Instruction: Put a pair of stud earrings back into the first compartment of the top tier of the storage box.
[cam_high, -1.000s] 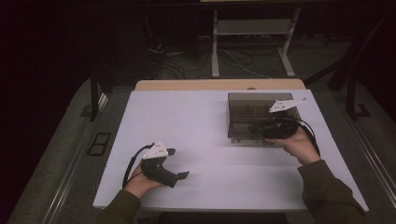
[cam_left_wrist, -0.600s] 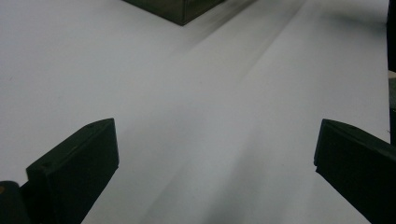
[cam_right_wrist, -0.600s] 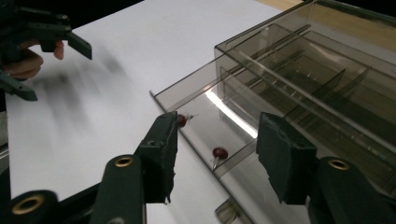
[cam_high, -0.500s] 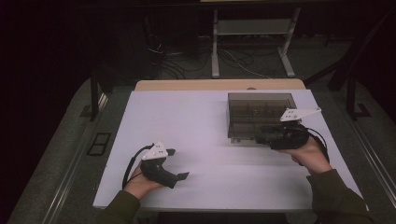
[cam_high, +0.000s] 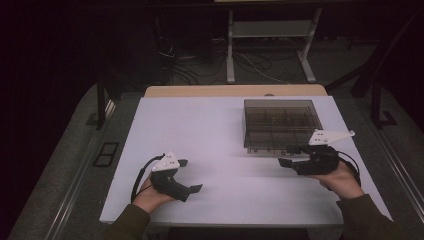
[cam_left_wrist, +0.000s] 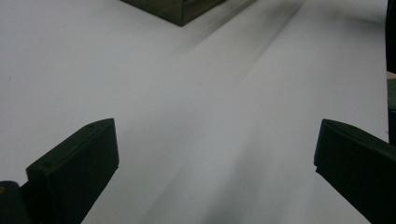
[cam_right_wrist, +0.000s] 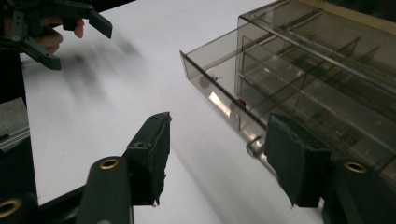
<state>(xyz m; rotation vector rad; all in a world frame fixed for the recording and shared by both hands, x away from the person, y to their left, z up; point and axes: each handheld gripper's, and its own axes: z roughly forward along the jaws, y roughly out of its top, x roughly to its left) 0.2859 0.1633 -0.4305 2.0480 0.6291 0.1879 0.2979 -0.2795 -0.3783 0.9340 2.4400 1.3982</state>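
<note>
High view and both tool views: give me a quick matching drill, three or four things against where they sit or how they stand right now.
Things:
1. Smoky clear plastic compartment box
2. Left tool
3. Right tool
4. Pale wooden tabletop strip

Places or states:
A. Jaws wide apart over bare white table surface
B. Far right part of the white surface
C. Just off the box's near edge, jaws just been opening, nothing between them
D. Along the far edge, beyond the white surface

Pairs: 1-B, 2-A, 3-C, 4-D
</note>
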